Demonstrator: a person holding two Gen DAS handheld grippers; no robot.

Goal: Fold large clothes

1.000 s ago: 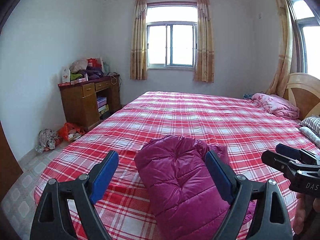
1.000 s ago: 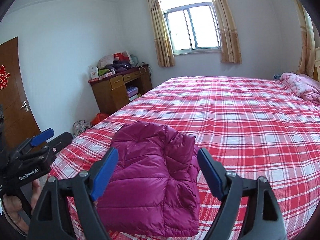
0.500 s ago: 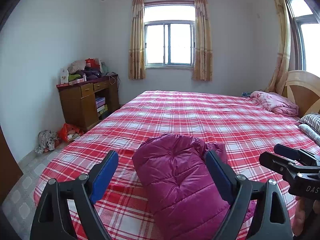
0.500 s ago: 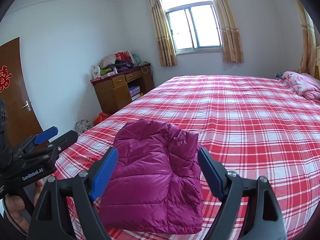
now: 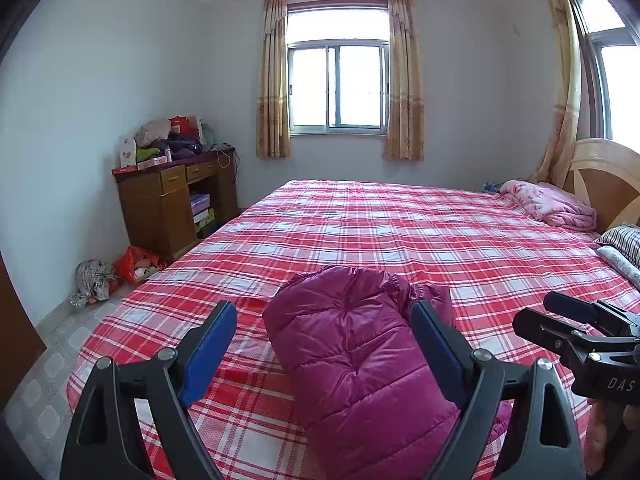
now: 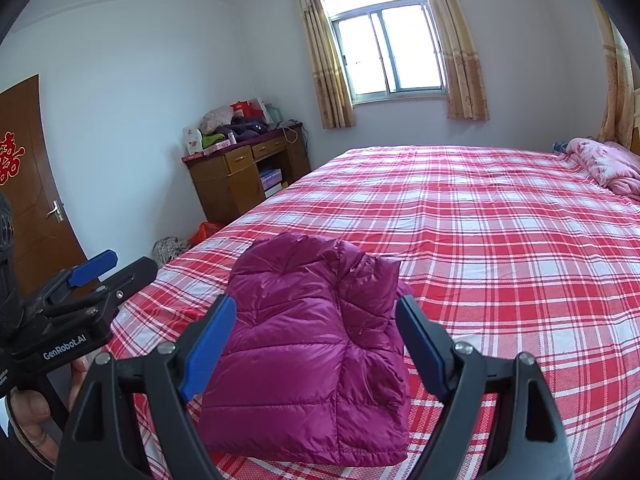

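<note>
A magenta puffer jacket point(image 5: 352, 352) lies folded into a compact bundle near the foot corner of the red plaid bed point(image 5: 400, 232). It also shows in the right wrist view point(image 6: 312, 360). My left gripper point(image 5: 324, 344) is open and empty, held above the jacket without touching it. My right gripper point(image 6: 316, 340) is open and empty, also above the jacket. The right gripper shows at the right edge of the left wrist view point(image 5: 580, 328). The left gripper shows at the left edge of the right wrist view point(image 6: 104, 276).
A wooden desk point(image 5: 172, 204) piled with clothes stands against the left wall. Bags point(image 5: 120, 272) lie on the floor beside it. A pink blanket point(image 5: 548, 204) and pillows point(image 5: 624, 244) lie by the headboard. A brown door point(image 6: 28, 184) is at the left.
Both grippers have drawn back and risen slightly from the jacket. The jacket has not moved.
</note>
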